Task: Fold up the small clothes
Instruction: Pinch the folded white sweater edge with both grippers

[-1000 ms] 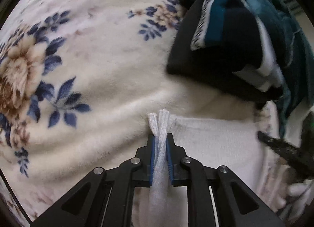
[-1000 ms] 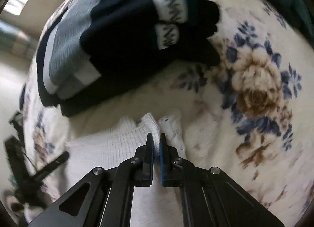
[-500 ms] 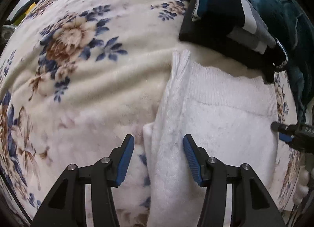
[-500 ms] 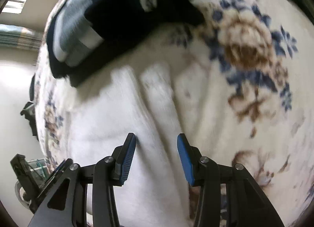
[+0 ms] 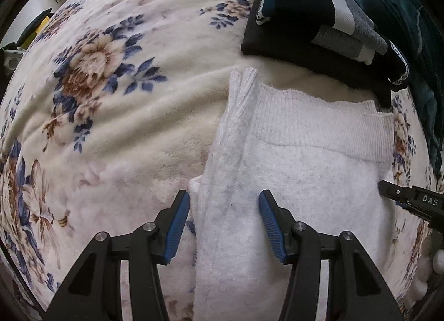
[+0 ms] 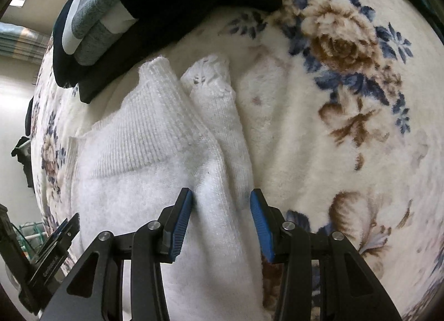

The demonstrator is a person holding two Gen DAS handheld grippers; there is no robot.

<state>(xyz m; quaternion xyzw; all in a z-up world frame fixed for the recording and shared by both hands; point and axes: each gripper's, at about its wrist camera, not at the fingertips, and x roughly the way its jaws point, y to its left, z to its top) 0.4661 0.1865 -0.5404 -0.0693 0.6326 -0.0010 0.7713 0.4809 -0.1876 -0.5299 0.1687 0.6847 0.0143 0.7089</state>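
- The left gripper [image 5: 224, 207] has its blue-padded jaws spread wide and holds nothing; between them lies a long folded sleeve [image 5: 231, 138] of the white sweater [image 5: 310, 171].
- The right gripper [image 6: 220, 206] is likewise spread apart and empty, its jaws standing either side of the sweater's other sleeve [image 6: 222, 116], which lies along the garment's right edge.
- The white sweater lies flat on the floral blanket [image 5: 111, 127], ribbed hem [image 5: 327, 132] at the far end in both views, one sleeve laid lengthwise along each side of the body.
- In the left wrist view the sleeve's ribbed cuff [image 5: 242, 77] reaches just past the hem line; in the right wrist view the other cuff [image 6: 208, 71] ends beside the hem corner, its edge frayed-looking.
- Just beyond the hem sits a stack of folded dark clothes [image 5: 319, 24], black and navy with grey and white bands and a patterned trim; the lowest black piece is close to the hem, and whether it touches cannot be told.
- A teal garment [image 5: 394, 30] lies past the stack at the far right of the left wrist view.
- The blanket is cream plush with blue and brown flowers [image 6: 341, 41].
- Each gripper shows at the edge of the other's view, beside the sweater.
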